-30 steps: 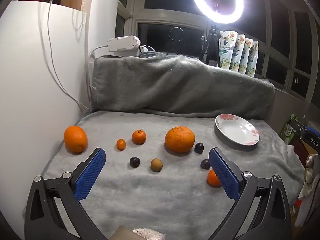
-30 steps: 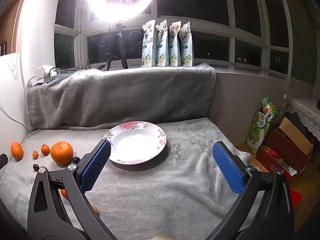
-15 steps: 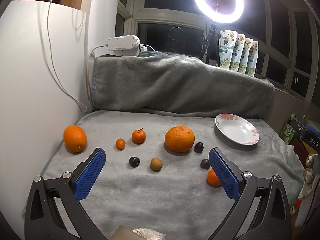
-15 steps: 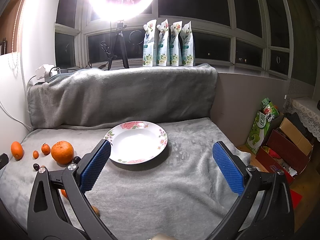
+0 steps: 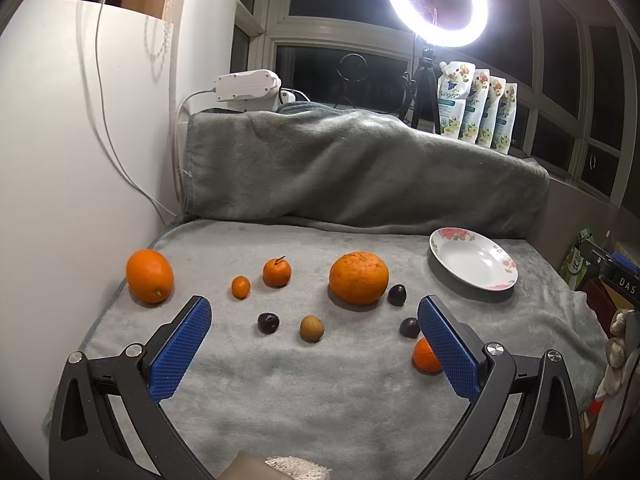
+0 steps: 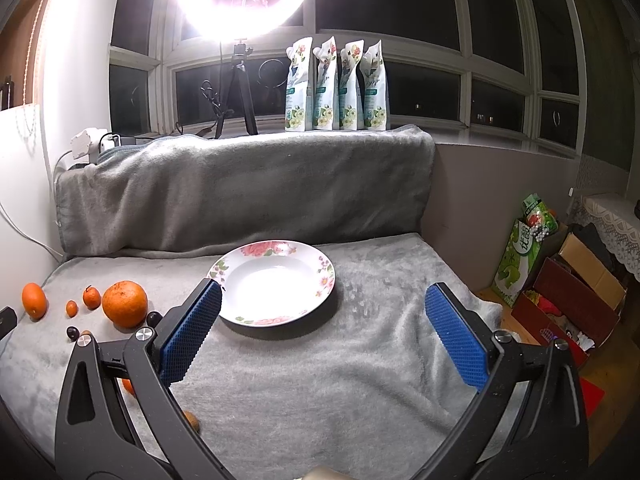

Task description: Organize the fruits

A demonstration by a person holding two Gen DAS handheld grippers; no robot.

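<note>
Fruit lies scattered on a grey blanket (image 5: 320, 392): an oval orange (image 5: 150, 276) at the left, a large round orange (image 5: 359, 277), a mandarin (image 5: 276, 272), a kumquat (image 5: 241, 287), three dark plums (image 5: 267, 323), a brown longan (image 5: 311, 328), and a small orange (image 5: 425, 356) partly behind the right finger. My left gripper (image 5: 314, 320) hovers open just short of them, holding nothing. A floral white plate (image 6: 276, 283) sits empty at the blanket's right. My right gripper (image 6: 322, 316) hangs open in front of the plate.
A blanket-covered backrest (image 5: 360, 176) rises behind. A white wall (image 5: 72, 160) with cables bounds the left. A ring light (image 5: 436, 2) on a tripod and several pouches (image 6: 336, 84) stand on the sill. Boxes and bags (image 6: 560, 280) crowd the floor to the right.
Both views have shifted only slightly; the fruit and plate sit a touch higher in frame. Both grippers stay open and empty.
</note>
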